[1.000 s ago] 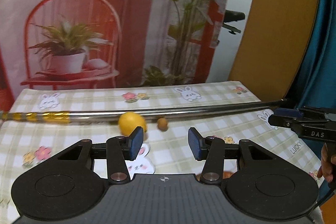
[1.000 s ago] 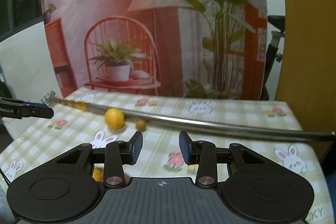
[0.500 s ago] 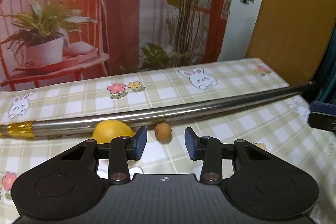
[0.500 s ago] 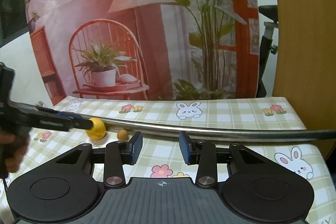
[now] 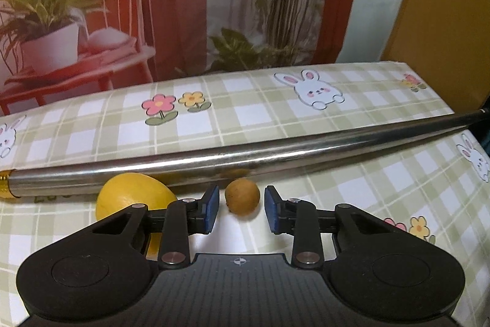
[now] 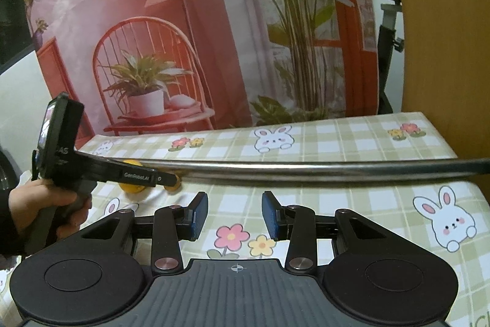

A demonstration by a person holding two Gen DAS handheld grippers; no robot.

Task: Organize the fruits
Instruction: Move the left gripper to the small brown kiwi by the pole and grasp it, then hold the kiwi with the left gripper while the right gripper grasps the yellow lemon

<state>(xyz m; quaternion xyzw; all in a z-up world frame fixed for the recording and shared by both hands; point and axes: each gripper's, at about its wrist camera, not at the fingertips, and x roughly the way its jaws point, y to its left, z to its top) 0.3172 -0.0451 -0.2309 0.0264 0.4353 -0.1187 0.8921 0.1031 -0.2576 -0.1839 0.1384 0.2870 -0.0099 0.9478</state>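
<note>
The left gripper (image 5: pixel 242 209) is holding its jaws narrowly apart around a small brown fruit (image 5: pixel 242 196) sitting between them, pads not touching it. A yellow lemon (image 5: pixel 131 198) is lying just left of the jaws, against a metal rod (image 5: pixel 245 158). The right gripper (image 6: pixel 234 215) is hovering over the checked surface (image 6: pixel 352 204), jaws wide with nothing between.

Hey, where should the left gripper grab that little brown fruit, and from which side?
Take the small brown fruit across its widest middle, coming straight in from the near side. It is round, so any opposite sides suit, and the open left gripper already brackets it. The metal pole close behind blocks the far side.
</note>
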